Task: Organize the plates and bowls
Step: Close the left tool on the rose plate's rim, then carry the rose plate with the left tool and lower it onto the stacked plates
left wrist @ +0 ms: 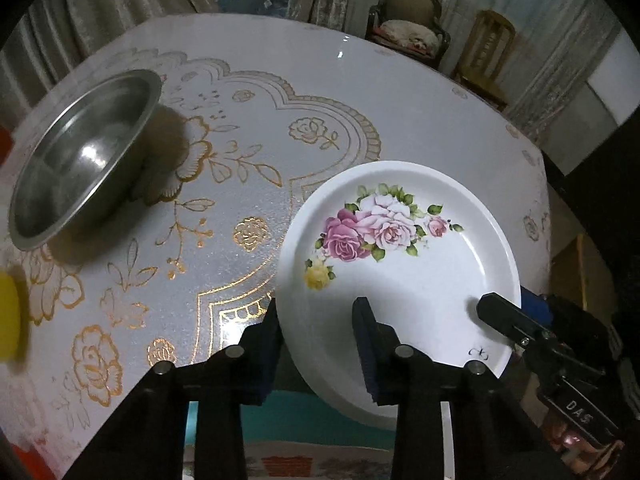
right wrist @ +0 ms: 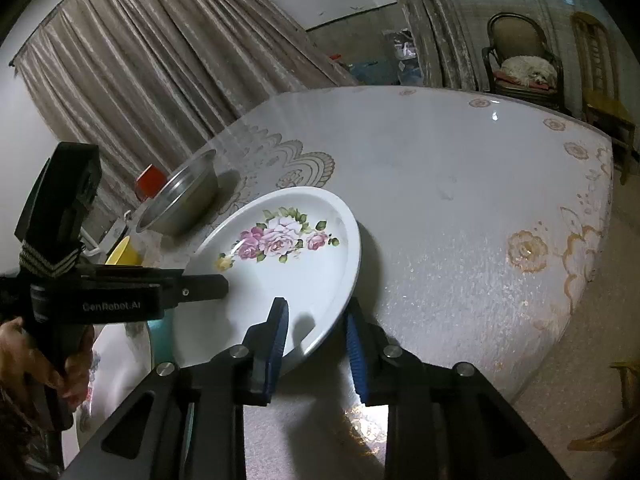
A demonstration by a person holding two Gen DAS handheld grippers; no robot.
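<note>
A round table [left wrist: 420, 92] covered with a white cloth patterned in gold flowers. A steel bowl [left wrist: 84, 160] sits on it at one side. A white plate [left wrist: 400, 264] painted with roses overhangs its near edge.

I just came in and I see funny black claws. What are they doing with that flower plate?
A person holds a gripper in each hand. The left gripper and the right gripper each clamp the rim of the white plate with roses, which looks tilted, part over the table edge. A metal bowl sits further back on the table, untouched.
</note>
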